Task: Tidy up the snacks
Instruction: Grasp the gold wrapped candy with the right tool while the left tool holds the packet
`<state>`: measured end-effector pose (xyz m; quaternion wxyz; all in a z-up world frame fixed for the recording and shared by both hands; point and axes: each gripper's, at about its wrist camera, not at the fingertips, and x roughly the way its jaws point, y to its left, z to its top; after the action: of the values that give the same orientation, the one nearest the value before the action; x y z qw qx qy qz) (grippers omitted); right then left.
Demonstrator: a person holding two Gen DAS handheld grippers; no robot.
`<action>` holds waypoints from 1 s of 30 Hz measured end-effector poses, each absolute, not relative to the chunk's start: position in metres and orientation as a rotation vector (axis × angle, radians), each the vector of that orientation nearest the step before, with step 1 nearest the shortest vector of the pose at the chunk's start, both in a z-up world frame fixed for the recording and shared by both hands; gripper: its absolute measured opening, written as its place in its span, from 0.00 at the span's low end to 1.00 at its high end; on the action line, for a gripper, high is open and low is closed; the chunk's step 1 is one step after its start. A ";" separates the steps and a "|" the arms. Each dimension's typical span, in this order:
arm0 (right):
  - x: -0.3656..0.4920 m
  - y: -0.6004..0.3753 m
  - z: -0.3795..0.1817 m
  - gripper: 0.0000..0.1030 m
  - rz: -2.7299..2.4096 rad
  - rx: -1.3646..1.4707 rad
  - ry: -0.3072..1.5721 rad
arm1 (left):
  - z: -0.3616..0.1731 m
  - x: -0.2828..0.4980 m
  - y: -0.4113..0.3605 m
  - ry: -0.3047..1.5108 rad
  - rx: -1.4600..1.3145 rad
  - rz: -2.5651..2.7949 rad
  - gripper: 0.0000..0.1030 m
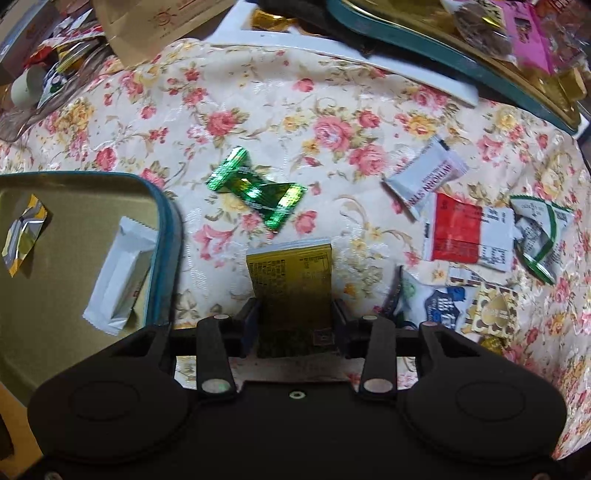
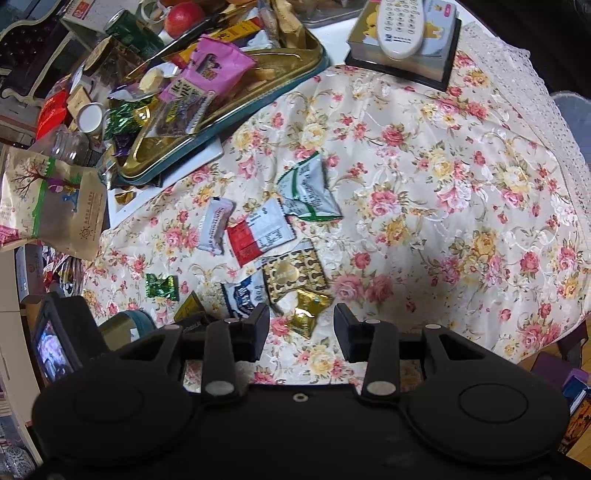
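The left gripper (image 1: 293, 321) points down over the flowered surface (image 1: 280, 122), its jaws closed on a yellow snack packet (image 1: 290, 280) that stands between the pads, its printed top edge rising beyond the fingertips. Just left of it sits an open teal-rimmed tin (image 1: 168, 236) with a gold floor; inside lie a white packet (image 1: 120, 273) and, further left, a small silver-and-yellow wrapper (image 1: 24, 234). Beyond the held packet a green foil candy (image 1: 255, 192) lies on the cloth. To the right, a loose group of snacks lies close together: a white sachet (image 1: 424, 177), a red-and-white packet (image 1: 467, 230), a green-edged silver packet (image 1: 537, 230).

The right gripper (image 2: 301, 332) hangs above the same cloth with its jaws partly apart and nothing pressed between them. A gold foil candy (image 2: 308, 310) lies on the surface just beyond the fingertips, in line with the gap. Touching its far side is a brown-and-gold patterned packet (image 2: 295, 275), with a blue-and-white packet (image 2: 243, 295) beside it. Farther off, a second teal tin (image 2: 258, 92) is heaped with snacks, and a remote control (image 2: 400, 26) rests on a box at the far edge.
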<state>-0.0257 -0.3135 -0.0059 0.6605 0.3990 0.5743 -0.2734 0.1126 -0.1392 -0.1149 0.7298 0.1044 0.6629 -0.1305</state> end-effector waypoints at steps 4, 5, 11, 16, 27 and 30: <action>-0.032 -0.324 -0.013 0.41 -0.648 0.921 1.309 | -0.111 0.102 -0.153 1.472 0.244 -0.344 0.43; -0.033 -0.326 -0.016 0.41 -0.654 0.928 1.312 | -0.110 0.100 -0.156 1.483 0.238 -0.357 0.43; -0.037 -0.331 -0.028 0.41 -0.676 0.928 1.341 | -0.085 0.087 -0.167 1.486 0.260 -0.382 0.43; -0.031 -0.325 -0.044 0.41 -0.667 0.924 1.384 | -0.057 0.076 -0.181 1.452 0.296 -0.417 0.43; -0.016 -0.304 -0.063 0.41 -0.654 0.922 1.386 | -0.037 0.076 -0.154 1.456 0.294 -0.471 0.43; -0.013 -0.299 -0.068 0.41 -0.651 0.917 1.380 | -0.034 0.075 -0.154 1.446 0.294 -0.475 0.43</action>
<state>-0.0129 -0.2985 -0.0683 0.6294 0.4004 0.6024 -0.2840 0.0752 -0.1539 -0.0337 0.7144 0.1329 0.6527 -0.2144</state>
